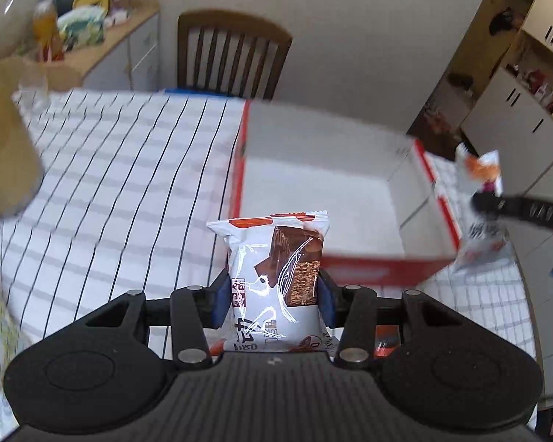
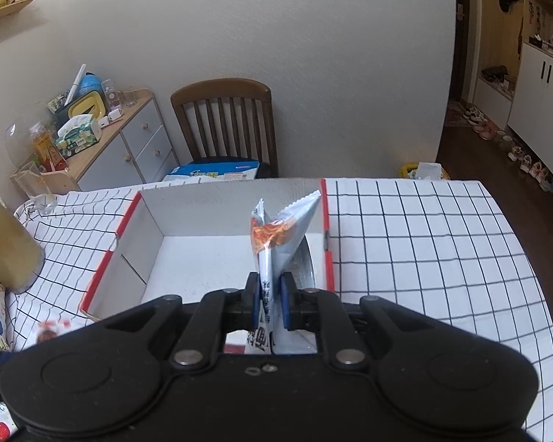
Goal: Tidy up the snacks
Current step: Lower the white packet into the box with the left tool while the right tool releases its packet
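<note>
My left gripper (image 1: pixel 272 294) is shut on a white snack packet with a brown wafer picture (image 1: pixel 276 269), held upright above the checked tablecloth, just left of the near corner of the red-edged white box (image 1: pixel 379 269). My right gripper (image 2: pixel 270 302) is shut on a white packet with an orange print (image 2: pixel 272 235), pinched edge-on over the box's near right part (image 2: pixel 326 221). In the left wrist view that right gripper (image 1: pixel 477 204) and its packet (image 1: pixel 481 169) show blurred at the box's right side. The box interior looks bare.
A tall golden cylinder (image 2: pixel 7 246) stands at the table's left edge. A wooden chair (image 2: pixel 226 121) holding a blue carton (image 2: pixel 214 173) sits behind the table. A cabinet (image 2: pixel 129 140) with clutter is at back left. A blurred snack packet (image 2: pixel 51 329) lies near the left.
</note>
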Motion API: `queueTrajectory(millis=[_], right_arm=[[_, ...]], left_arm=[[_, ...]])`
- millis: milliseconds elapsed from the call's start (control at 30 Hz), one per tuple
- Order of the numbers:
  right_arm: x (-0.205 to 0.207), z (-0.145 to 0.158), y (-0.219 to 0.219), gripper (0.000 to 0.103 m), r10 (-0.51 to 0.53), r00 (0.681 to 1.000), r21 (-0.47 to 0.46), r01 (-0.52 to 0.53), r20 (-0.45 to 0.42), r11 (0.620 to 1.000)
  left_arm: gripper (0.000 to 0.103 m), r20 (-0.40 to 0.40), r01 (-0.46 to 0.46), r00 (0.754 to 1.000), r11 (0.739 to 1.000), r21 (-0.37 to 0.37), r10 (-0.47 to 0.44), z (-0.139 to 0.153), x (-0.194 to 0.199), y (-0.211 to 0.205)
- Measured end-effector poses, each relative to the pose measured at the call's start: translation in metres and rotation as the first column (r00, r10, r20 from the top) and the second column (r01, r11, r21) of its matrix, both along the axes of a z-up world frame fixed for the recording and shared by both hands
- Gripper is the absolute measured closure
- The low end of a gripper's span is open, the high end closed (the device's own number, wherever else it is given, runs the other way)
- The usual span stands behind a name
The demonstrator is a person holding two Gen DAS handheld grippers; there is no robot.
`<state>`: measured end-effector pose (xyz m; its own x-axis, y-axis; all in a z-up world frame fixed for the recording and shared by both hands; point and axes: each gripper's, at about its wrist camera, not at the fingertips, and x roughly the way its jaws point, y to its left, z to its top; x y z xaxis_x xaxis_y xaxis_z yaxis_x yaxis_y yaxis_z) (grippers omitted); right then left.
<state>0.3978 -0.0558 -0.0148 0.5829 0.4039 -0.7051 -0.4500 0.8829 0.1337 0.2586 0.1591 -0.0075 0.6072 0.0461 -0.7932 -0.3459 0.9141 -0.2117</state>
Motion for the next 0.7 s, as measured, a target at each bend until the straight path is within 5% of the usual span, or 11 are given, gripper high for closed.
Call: queueTrajectory(millis=[267,700], right_arm=[[0.018,-0.001,0.022,0.094,0.023,1.0,0.008,-0.023,-0.006,1.0],[0.056,-0.04,0.048,0.094,0.047,0.997,-0.057,-0.05,-0.057,0.997]], left_arm=[[0.057,0.046,0.009,0.999,0.999,0.05,-0.012,0.011,0.068,-0.009],[0.057,-0.109,0.006,0.994,0.999,0.048,-0.001,-0.045,0.153,-0.01]])
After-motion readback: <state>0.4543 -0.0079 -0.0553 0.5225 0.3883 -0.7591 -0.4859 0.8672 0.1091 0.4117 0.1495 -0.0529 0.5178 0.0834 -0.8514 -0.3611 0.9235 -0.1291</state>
